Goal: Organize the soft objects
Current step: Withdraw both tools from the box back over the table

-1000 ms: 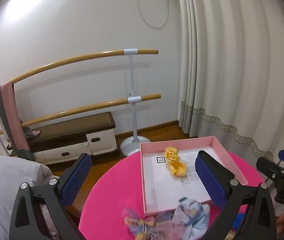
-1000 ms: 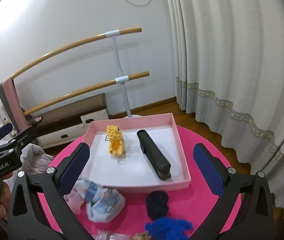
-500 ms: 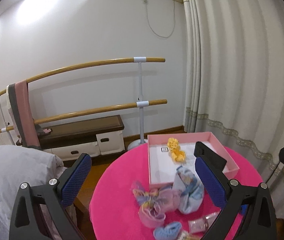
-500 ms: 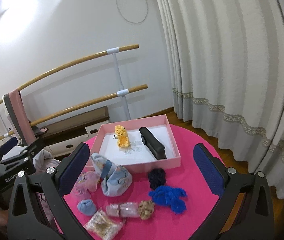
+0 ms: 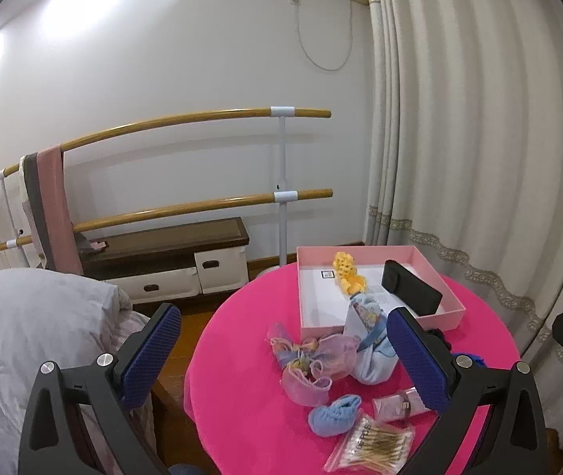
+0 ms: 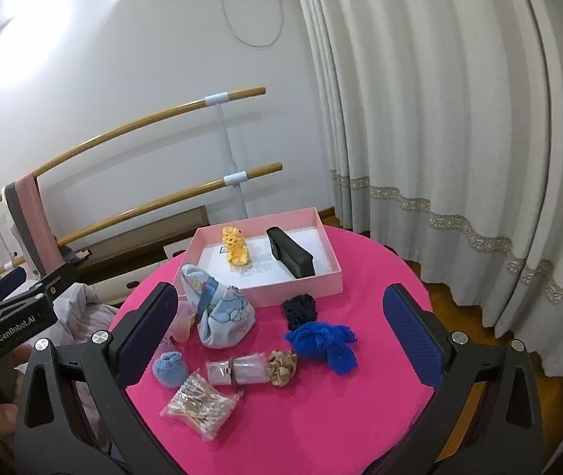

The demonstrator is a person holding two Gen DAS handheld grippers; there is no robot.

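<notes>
A pink box [image 6: 333, 277] on the round pink table [image 6: 321, 415] holds a yellow knit piece [image 6: 236, 247] and a black case [image 6: 289, 251]. In front of it lie a light blue printed pouch [image 6: 222, 312], a dark navy scrunchie [image 6: 300, 308], a bright blue scrunchie [image 6: 323, 342], a beige scrunchie [image 6: 281, 368] and a small pale blue sock [image 6: 168, 368]. A pink sheer bag [image 5: 313, 364] with hair ties lies left of the pouch [image 5: 368, 340]. My left gripper [image 5: 285, 360] and right gripper [image 6: 281, 340] are both open, empty and held back above the table.
A bag of cotton swabs [image 6: 198, 401] and small clear packets [image 6: 238, 370] lie near the front. A ballet barre [image 5: 281, 186] and low cabinet [image 5: 162, 261] stand behind, a bed [image 5: 24, 336] at left, curtains [image 6: 459, 138] at right.
Both grippers have pulled back and up from the box, so more of the table and its loose items shows. Nothing was picked up.
</notes>
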